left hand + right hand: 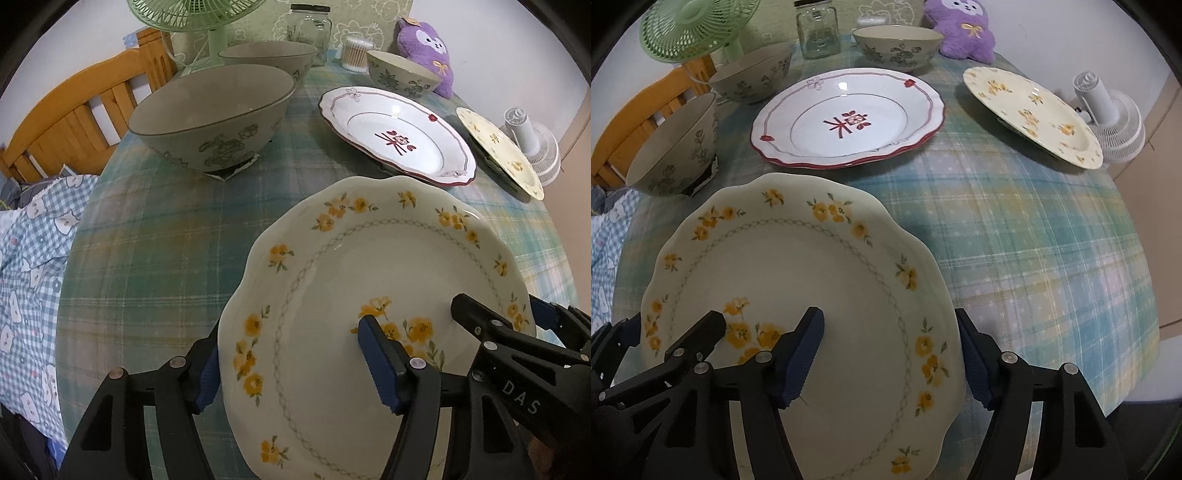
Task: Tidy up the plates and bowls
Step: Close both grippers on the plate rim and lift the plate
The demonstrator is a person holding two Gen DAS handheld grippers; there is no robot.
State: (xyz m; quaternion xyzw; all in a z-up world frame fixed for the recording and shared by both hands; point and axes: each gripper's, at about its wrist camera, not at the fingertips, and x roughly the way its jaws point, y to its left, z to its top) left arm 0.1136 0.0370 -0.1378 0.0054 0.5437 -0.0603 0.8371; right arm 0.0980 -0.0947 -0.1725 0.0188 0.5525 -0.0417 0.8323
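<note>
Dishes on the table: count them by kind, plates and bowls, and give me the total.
Plates: 3 – the yellow-flower plate straddled by both grippers, left gripper and right gripper, the red-trimmed plate, the far yellow-flower plate.
Bowls: 3 – near bowl, back bowl, small bowl.
Total: 6
</note>
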